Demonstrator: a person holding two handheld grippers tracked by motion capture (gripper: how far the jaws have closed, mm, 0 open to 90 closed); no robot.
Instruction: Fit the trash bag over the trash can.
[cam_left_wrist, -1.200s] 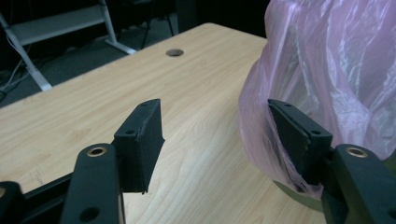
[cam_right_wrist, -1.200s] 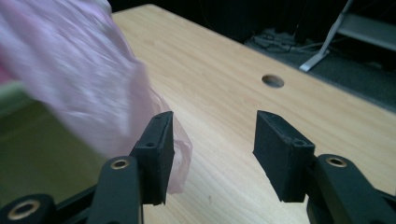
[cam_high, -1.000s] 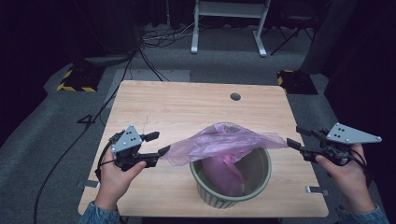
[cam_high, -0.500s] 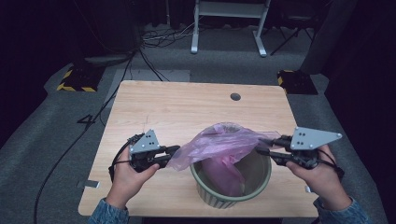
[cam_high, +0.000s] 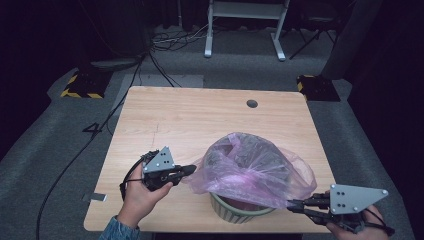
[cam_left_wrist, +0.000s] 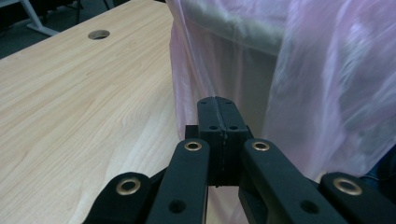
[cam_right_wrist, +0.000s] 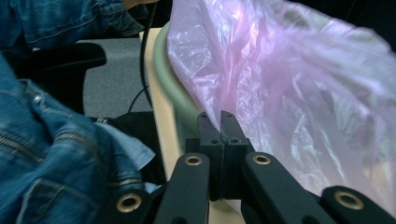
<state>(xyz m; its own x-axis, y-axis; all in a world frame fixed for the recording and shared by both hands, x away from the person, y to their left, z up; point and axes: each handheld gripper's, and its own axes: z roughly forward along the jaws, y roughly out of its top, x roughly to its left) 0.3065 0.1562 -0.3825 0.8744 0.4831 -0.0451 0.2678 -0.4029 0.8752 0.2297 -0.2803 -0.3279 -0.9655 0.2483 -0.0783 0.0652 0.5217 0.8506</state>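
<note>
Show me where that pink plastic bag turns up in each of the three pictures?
High view: the pink bag lies draped over the green bin, low and right of centre on the table.
Left gripper view: it hangs down the bin's side, across the centre and right.
Right gripper view: it spreads over the upper right.
Shared landmark: the green bin's rim under the bag.
</note>
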